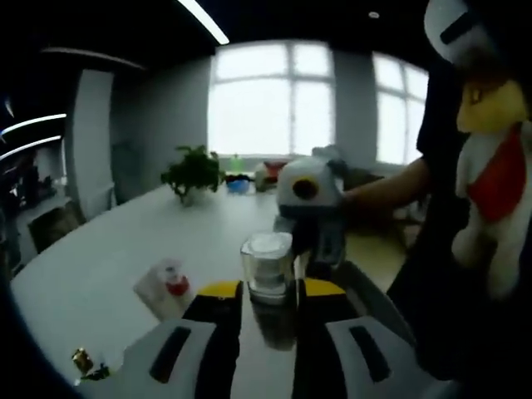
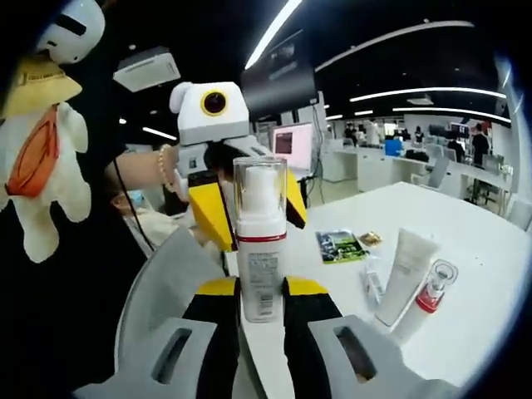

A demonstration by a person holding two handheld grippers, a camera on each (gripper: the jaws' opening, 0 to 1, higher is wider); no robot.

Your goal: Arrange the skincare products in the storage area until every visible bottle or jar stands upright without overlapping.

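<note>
So the big white counter (image 2: 465, 249) is where everything ends up, and most of the stuff is parked toward one side, probably to leave room for standing things up. In the right gripper view the tall white pump bottle with a clear cap and a red band (image 2: 260, 241) stands upright at the counter edge, right between the right tongs (image 2: 260, 301), whose yellow-tipped jaws sit against both its sides, so I'd say they're clamped on it low down to keep it from tipping. The left tongs (image 2: 246, 208) show just behind it, and I can't tell what they're doing from there. In the left gripper view the same bottle (image 1: 268, 266) sits between the left tongs (image 1: 270, 291), jaws close on either side, but whether they're actually pinching it I can't tell. Off to the side a white tube (image 2: 405, 274) and a small clear bottle with a red band (image 2: 427, 301) both lean over, so they likely need righting next.
</note>
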